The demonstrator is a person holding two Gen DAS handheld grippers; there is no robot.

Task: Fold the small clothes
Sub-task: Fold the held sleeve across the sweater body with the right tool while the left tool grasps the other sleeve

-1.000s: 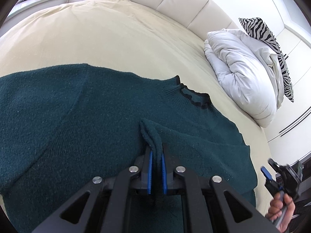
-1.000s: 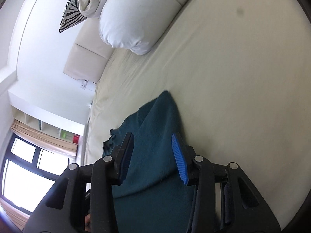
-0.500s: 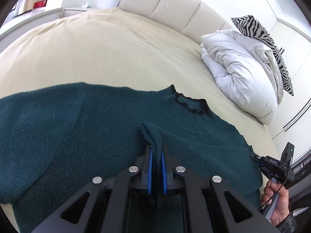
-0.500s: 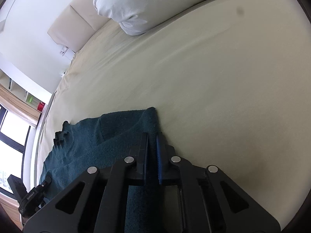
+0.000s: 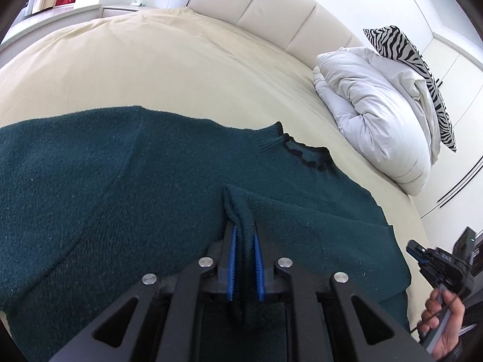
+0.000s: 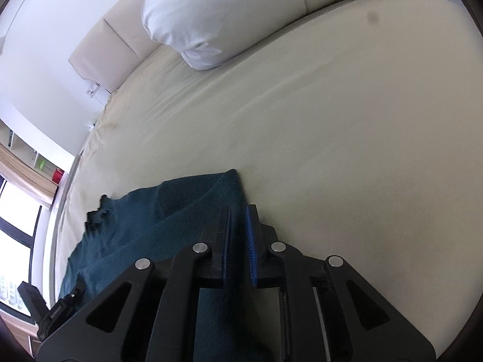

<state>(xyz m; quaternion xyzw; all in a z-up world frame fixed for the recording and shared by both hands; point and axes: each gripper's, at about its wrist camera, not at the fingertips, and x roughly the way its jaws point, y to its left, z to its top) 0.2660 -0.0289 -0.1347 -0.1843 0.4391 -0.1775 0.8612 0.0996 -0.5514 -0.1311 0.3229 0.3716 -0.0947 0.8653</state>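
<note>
A dark teal knit sweater (image 5: 120, 181) lies spread on the cream bed (image 5: 151, 60), its black-trimmed collar (image 5: 305, 157) toward the headboard. My left gripper (image 5: 243, 235) pinches a raised fold of it between its blue pads, and the jaws are opening slightly. In the right wrist view the sweater's (image 6: 151, 211) right edge runs between the pads of my right gripper (image 6: 238, 220), whose jaws are also opening slightly with the fabric still between them. The right gripper (image 5: 437, 259) and the hand holding it (image 5: 440, 325) show at the left view's lower right.
A bunched white duvet (image 5: 371, 120) and a zebra-striped pillow (image 5: 401, 51) lie at the head of the bed on the right. A padded headboard (image 5: 271, 3) runs behind. Bare sheet (image 6: 332, 120) stretches beyond the sweater. Windows and shelves stand at the far left.
My right gripper went from open over the sweater's edge to closed on it, and it rolled and shifted a little. The left gripper kept its pinch on the fold.
</note>
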